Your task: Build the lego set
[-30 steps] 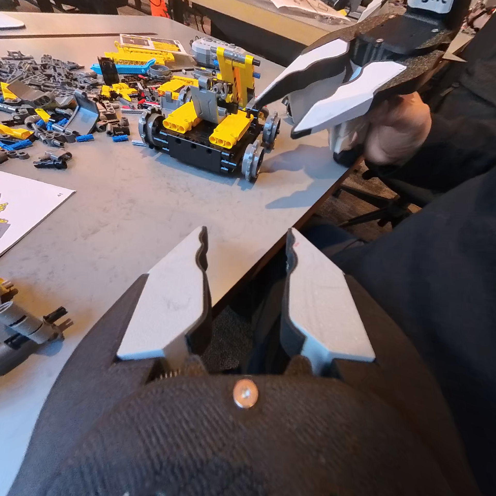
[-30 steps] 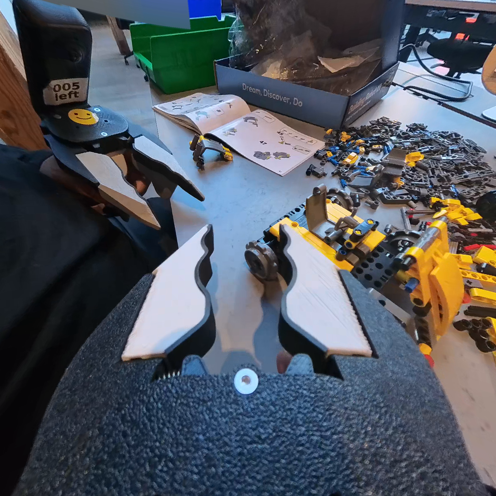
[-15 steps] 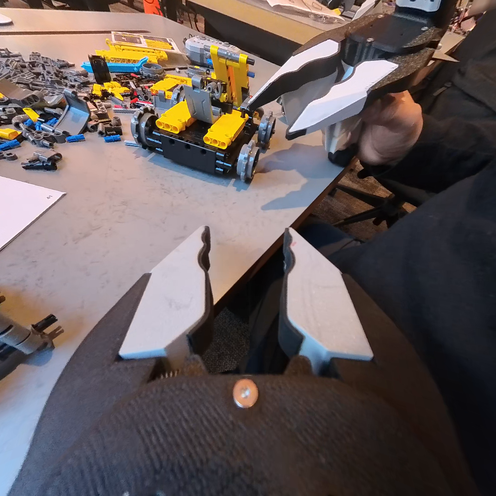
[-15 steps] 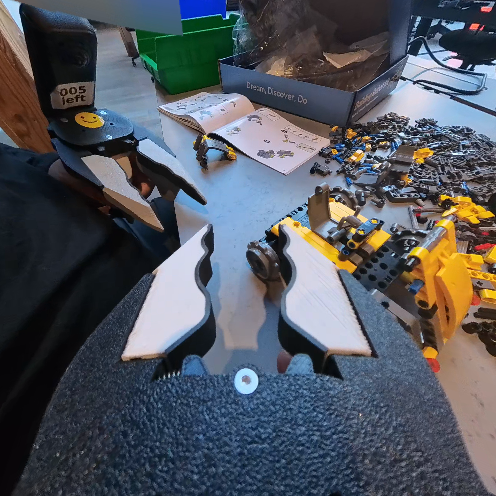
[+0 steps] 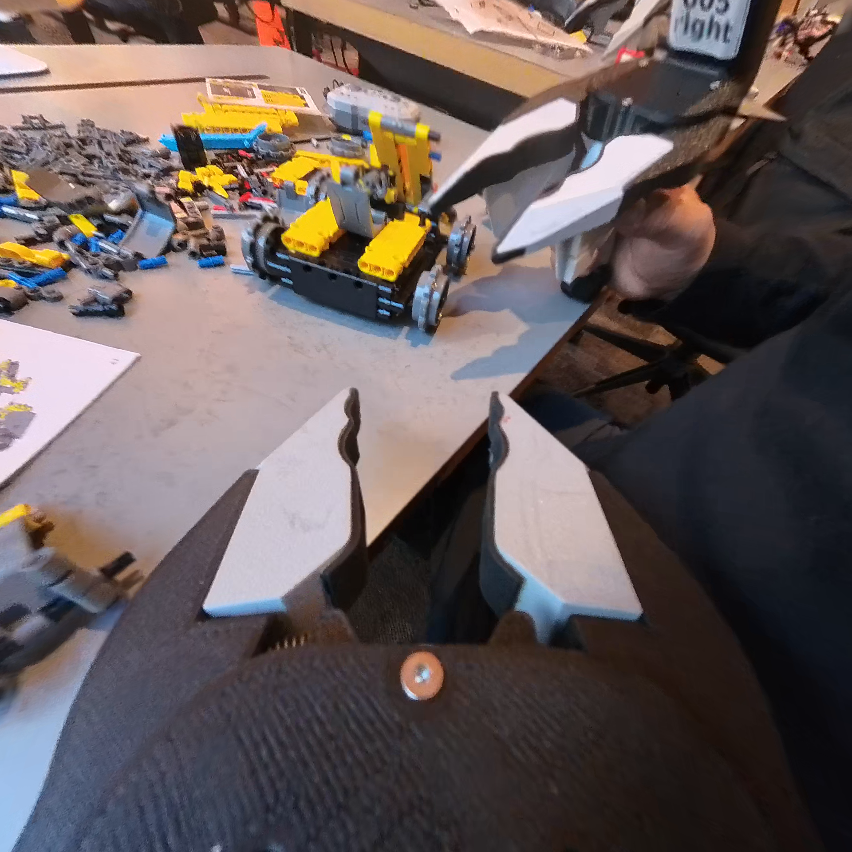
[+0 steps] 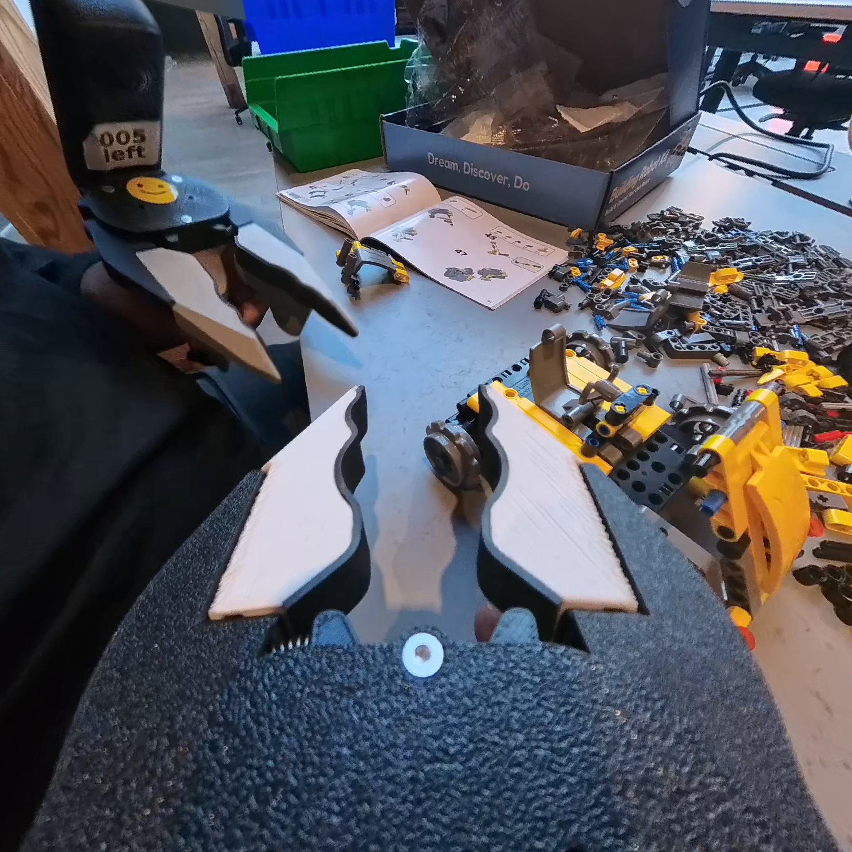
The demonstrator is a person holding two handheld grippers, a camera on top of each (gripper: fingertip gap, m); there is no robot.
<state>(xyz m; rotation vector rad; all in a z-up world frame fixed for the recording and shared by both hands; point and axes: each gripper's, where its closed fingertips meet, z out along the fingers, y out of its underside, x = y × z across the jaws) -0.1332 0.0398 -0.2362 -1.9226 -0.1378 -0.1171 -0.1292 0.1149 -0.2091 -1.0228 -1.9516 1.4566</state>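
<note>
A yellow and black brick-built vehicle [image 5: 359, 258] with grey wheels stands on the grey table [image 5: 258, 378] near its front edge; it also shows in the right wrist view [image 6: 645, 452]. My right gripper [image 6: 419, 396] is open and empty, hovering just left of the vehicle's rear wheel [image 6: 449, 454]. In the left wrist view the right gripper [image 5: 465, 230] hangs close above the vehicle's right side. My left gripper [image 5: 422, 401] is open and empty over the table's edge, well short of the vehicle. It shows in the right wrist view [image 6: 318, 355] at the left.
Loose dark, yellow and blue parts [image 6: 719, 286] are heaped behind the vehicle. An open instruction booklet [image 6: 428, 230], a small grey-yellow sub-assembly [image 6: 369, 267], a dark cardboard box [image 6: 530, 152] and a green bin [image 6: 322, 101] lie farther off. A person's dark clothing [image 5: 737, 461] fills the near side.
The left wrist view has swung slightly, so the vehicle sits a bit lower and farther right in it. Both grippers stay open and empty; the right gripper holds near the vehicle.
</note>
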